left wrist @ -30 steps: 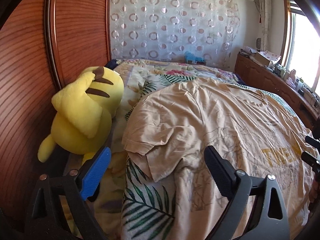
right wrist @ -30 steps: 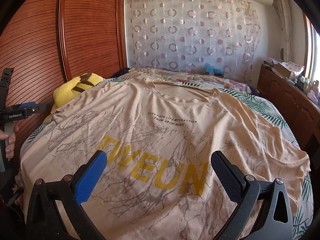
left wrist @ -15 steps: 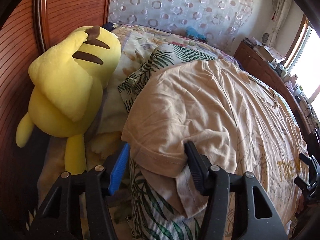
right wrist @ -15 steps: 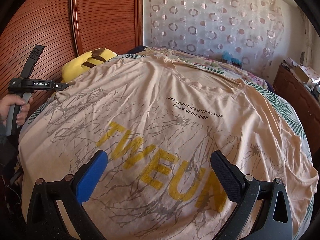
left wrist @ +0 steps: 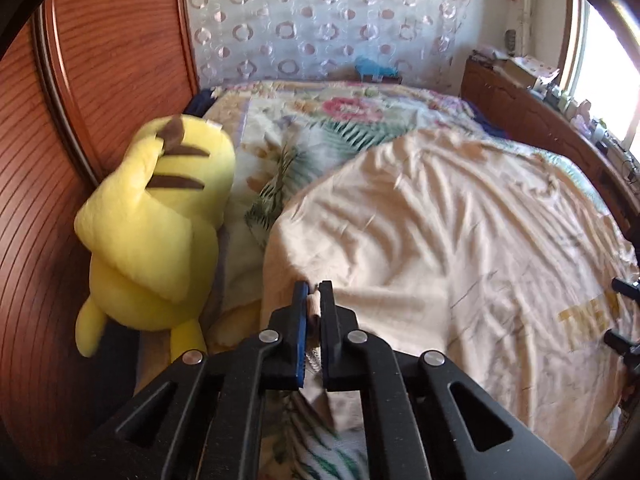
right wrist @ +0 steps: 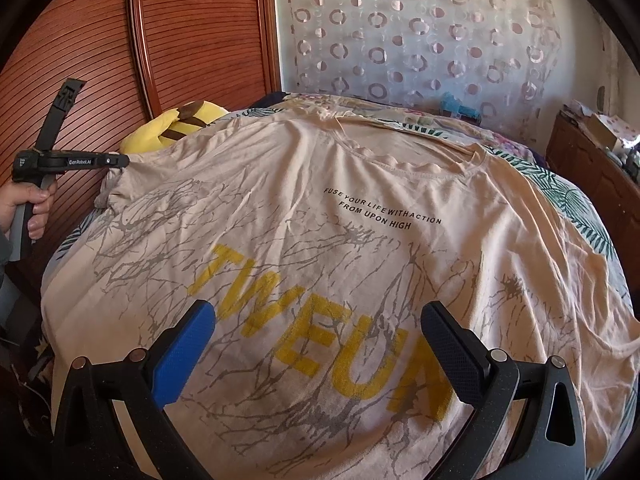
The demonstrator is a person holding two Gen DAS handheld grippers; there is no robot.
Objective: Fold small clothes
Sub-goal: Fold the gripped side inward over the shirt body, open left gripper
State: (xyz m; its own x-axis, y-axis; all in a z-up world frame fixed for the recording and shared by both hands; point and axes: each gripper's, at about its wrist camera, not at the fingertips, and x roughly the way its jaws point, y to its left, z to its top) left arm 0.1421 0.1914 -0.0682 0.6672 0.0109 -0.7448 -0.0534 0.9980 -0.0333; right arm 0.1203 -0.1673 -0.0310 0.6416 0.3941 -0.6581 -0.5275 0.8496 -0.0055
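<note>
A beige T-shirt [right wrist: 320, 220] with yellow letters and grey branch print lies spread face up on the bed. It also shows in the left wrist view [left wrist: 440, 240]. My left gripper [left wrist: 314, 292] is shut on the shirt's left sleeve edge and holds it slightly raised. The left gripper also shows in the right wrist view [right wrist: 116, 160] at the sleeve, far left. My right gripper [right wrist: 316, 328] is open and empty, hovering above the shirt's lower front over the yellow letters. Its tips show at the right edge of the left wrist view [left wrist: 624, 312].
A yellow plush toy [left wrist: 156, 232] lies left of the shirt against the wooden wardrobe [left wrist: 80, 100]. The bed has a floral and leaf-print cover [left wrist: 320, 120]. A wooden dresser [right wrist: 592, 168] with clutter stands on the right. A curtain [right wrist: 420, 32] hangs behind.
My left gripper closed on the sleeve edge and lifted it a little. My right gripper stayed open above the shirt's lower front, shifting only slightly.
</note>
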